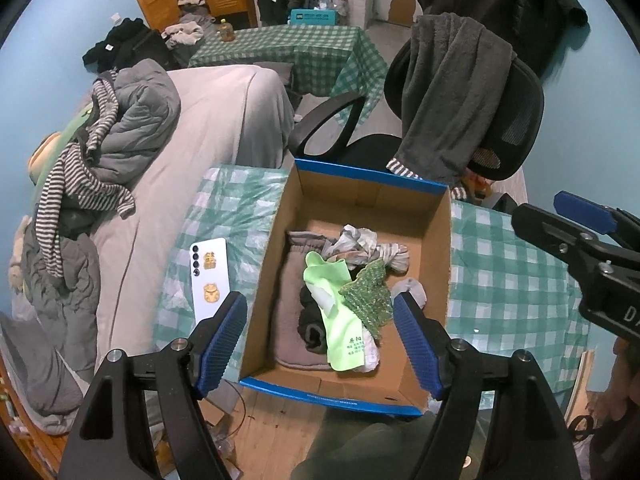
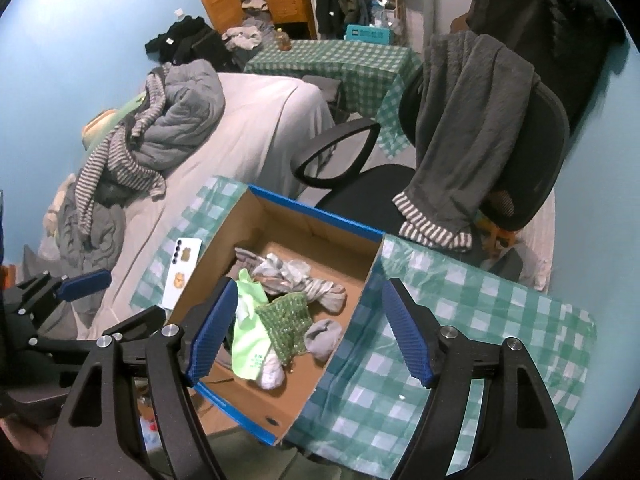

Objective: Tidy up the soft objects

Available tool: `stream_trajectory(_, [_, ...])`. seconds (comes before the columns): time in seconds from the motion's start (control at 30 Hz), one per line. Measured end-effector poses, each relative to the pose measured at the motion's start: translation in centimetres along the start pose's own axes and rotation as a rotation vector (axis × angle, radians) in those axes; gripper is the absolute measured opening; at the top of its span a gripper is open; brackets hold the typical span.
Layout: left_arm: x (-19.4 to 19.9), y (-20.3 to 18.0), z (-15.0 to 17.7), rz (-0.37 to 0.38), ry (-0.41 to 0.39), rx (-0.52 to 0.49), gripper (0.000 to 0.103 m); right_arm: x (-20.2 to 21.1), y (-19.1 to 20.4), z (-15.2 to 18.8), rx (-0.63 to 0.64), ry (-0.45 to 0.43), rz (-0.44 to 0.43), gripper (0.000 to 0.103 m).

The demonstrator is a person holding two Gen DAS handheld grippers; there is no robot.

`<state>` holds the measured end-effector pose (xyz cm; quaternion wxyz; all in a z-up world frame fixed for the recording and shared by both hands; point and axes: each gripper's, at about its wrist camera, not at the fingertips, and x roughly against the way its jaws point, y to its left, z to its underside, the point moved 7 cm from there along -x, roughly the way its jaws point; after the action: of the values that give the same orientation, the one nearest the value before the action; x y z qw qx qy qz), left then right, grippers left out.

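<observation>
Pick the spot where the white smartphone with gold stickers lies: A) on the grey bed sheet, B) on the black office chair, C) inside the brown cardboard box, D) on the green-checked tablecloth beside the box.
D: the white smartphone lies flat on the green-checked tablecloth, just outside the wall of the brown cardboard box.

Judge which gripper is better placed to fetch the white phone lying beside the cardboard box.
Left, probably. The left gripper hangs open with one pad next to the white phone, left of the blue-rimmed cardboard box; the right gripper sits toward the box's opposite side.
</observation>
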<state>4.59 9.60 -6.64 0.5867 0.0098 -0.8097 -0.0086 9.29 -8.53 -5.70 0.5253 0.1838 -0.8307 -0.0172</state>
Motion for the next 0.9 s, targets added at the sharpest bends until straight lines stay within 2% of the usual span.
stream_trajectory(0.17, [1.4, -0.1, -0.6, -0.004, -0.030, 0.022, 0.077, 1.2, -0.3, -0.6, -0.001, -0.027, 0.001, 0.075])
stream_trajectory(0.27, [2.4, -0.2, -1.1, 0.005, -0.051, 0.042, 0.085, 1.8, -0.4, -0.9, 0.000, -0.044, 0.002, 0.076])
stream_trajectory(0.43, [3.3, -0.3, -1.7, -0.002, -0.071, 0.059, 0.086, 2.2, -0.8, -1.2, -0.004, -0.048, 0.002, 0.076])
stream_trajectory(0.9, [2.9, -0.3, -1.7, -0.026, -0.025, 0.098, 0.086, 3.1, -0.2, -2.1, 0.014, -0.067, -0.010, 0.076])
